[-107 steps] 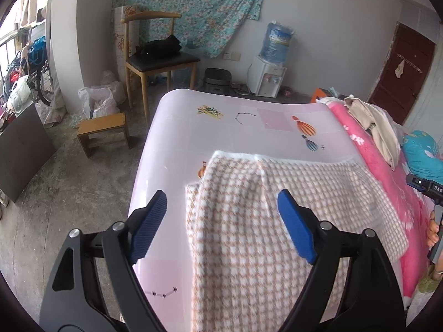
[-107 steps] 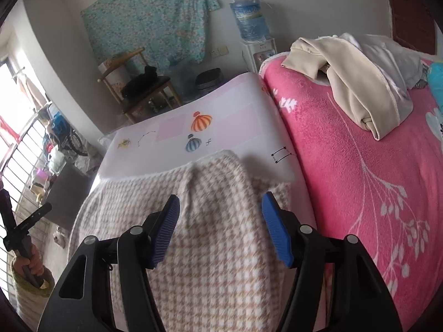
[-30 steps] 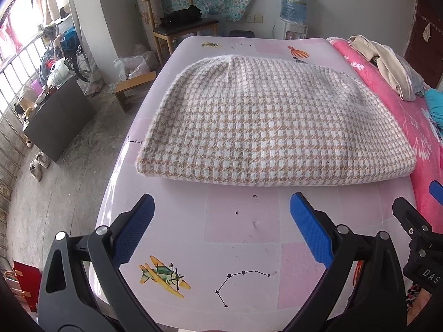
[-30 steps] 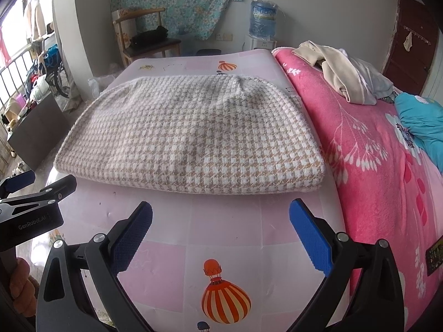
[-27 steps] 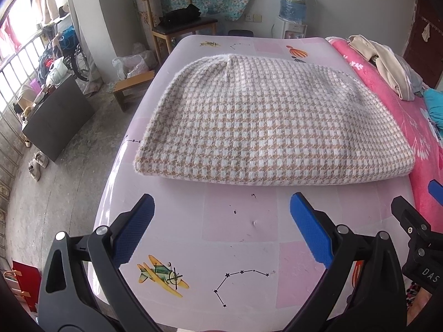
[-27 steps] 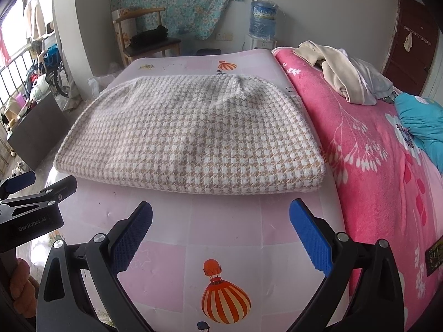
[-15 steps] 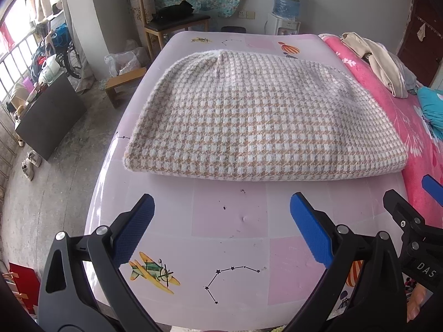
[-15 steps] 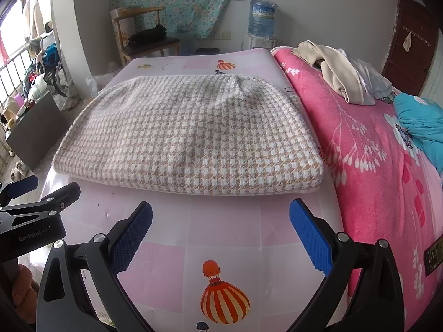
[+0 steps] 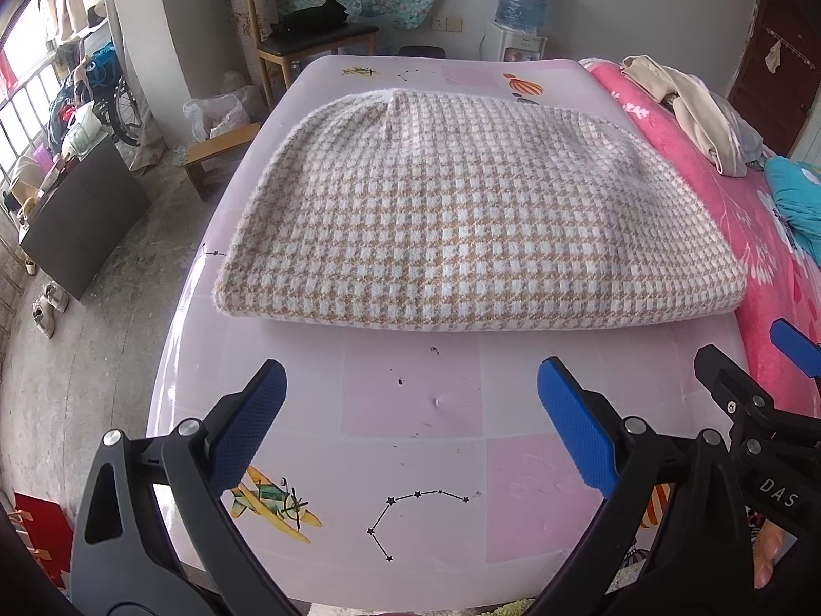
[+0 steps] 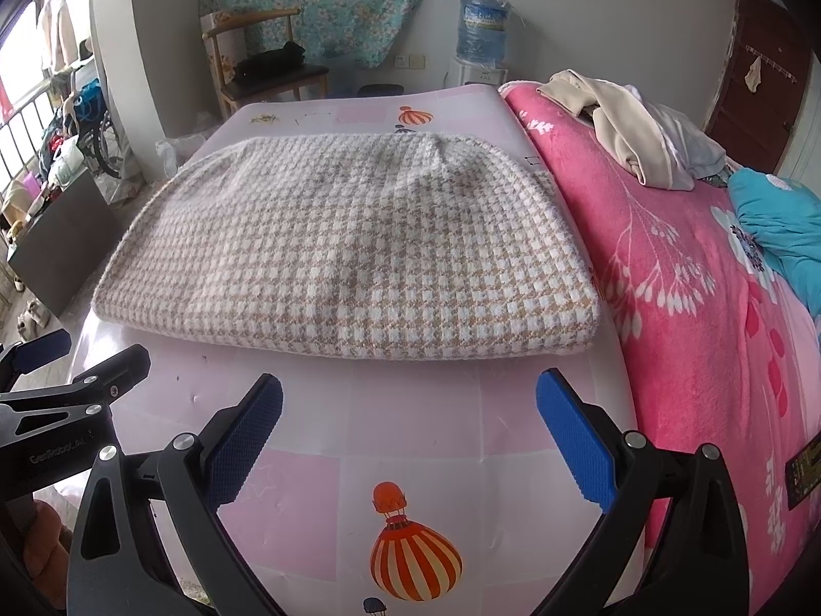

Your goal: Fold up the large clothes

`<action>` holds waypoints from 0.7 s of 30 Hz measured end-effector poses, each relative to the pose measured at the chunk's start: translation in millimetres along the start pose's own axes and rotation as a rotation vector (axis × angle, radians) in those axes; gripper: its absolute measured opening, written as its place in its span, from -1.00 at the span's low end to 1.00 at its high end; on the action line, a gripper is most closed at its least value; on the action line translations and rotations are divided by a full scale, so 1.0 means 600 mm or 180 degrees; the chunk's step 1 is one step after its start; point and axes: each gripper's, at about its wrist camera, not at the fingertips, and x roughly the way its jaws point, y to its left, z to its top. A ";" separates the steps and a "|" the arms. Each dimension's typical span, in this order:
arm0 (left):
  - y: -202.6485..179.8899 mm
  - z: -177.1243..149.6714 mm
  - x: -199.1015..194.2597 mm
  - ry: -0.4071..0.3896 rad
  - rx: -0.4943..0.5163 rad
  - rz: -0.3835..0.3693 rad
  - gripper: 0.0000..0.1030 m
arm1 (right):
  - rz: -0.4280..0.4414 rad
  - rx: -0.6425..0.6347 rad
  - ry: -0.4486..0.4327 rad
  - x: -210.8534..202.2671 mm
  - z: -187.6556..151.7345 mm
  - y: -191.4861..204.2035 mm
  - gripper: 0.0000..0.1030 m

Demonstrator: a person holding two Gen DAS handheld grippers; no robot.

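A beige-and-white houndstooth garment (image 9: 462,215) (image 10: 359,246) lies folded into a flat rectangle on the pink patterned mat (image 9: 410,410) (image 10: 405,426). My left gripper (image 9: 410,426) hovers open over the bare mat in front of the garment's near folded edge, with nothing between its blue pads. My right gripper (image 10: 410,431) is open too, just short of that same edge, closer to the garment's right corner. In each wrist view, the other gripper shows at the frame's side.
A pink floral blanket (image 10: 692,282) lies right of the mat, with a heap of beige and white clothes (image 10: 631,128) and a teal item (image 10: 775,226) on it. Beyond the mat stand a wooden chair (image 9: 303,36), a water dispenser (image 9: 518,25) and a low stool (image 9: 215,154).
Both grippers pulled back off the garment toward the near end of the mat; a second ago they were about where they are now. The garment lies still.
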 end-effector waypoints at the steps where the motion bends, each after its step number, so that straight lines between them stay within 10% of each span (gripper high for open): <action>1: 0.000 0.000 0.000 -0.0001 0.0002 0.0000 0.84 | 0.0000 0.0000 0.0005 0.001 0.000 0.000 0.88; 21: 0.000 0.000 0.000 -0.0002 -0.0001 -0.0008 0.84 | -0.0012 -0.0009 0.0026 0.005 -0.001 -0.001 0.88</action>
